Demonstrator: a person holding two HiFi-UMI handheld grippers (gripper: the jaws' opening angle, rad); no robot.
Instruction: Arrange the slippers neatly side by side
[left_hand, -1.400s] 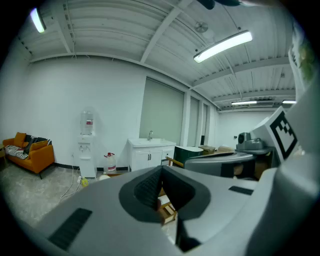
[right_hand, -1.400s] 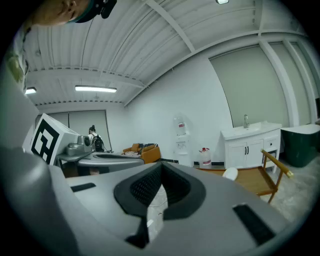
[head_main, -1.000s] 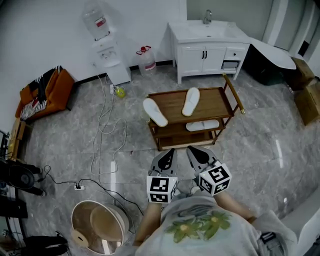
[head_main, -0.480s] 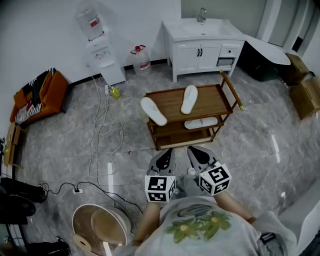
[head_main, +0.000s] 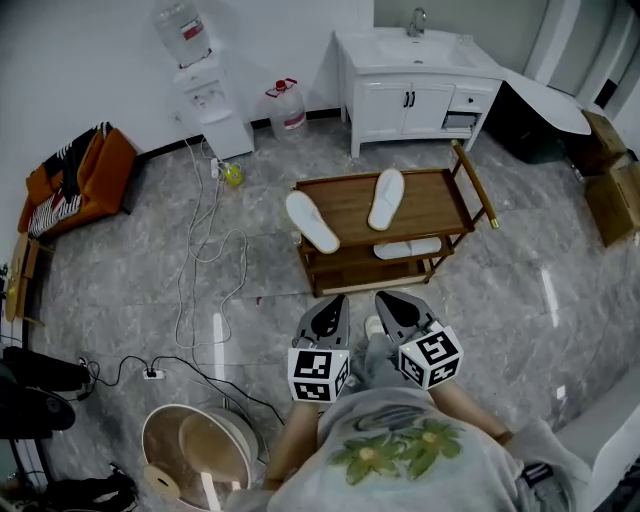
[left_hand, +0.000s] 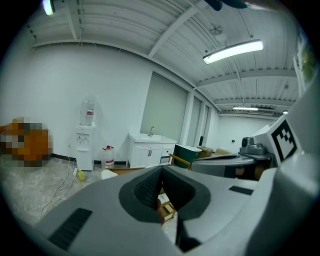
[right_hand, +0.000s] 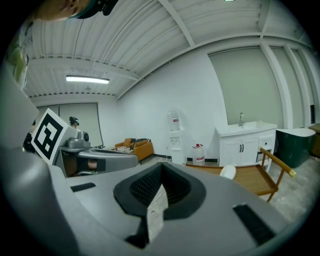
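Note:
A low wooden cart (head_main: 440, 196) stands on the grey floor. One white slipper (head_main: 311, 222) lies askew over the left end of its top shelf. A second slipper (head_main: 384, 199) lies on the top shelf, and a third (head_main: 407, 248) on the lower shelf. My left gripper (head_main: 337, 300) and right gripper (head_main: 384, 298) hover side by side in front of the cart, apart from it, both shut and empty. In the left gripper view my shut left gripper (left_hand: 159, 192) hides most of the cart. In the right gripper view a slipper's end (right_hand: 228, 171) shows beyond my right gripper (right_hand: 157, 192).
A white vanity cabinet (head_main: 420, 85), water dispenser (head_main: 205, 95) and water jug (head_main: 287, 107) line the back wall. An orange sofa (head_main: 75, 180) is at the left. Cables (head_main: 205, 260) and a power strip (head_main: 152, 374) cross the floor. A wooden tub (head_main: 195, 450) sits near my left.
The head view has shifted slightly. Both grippers stay shut and side by side, a touch lower before the cart. The slippers have not moved.

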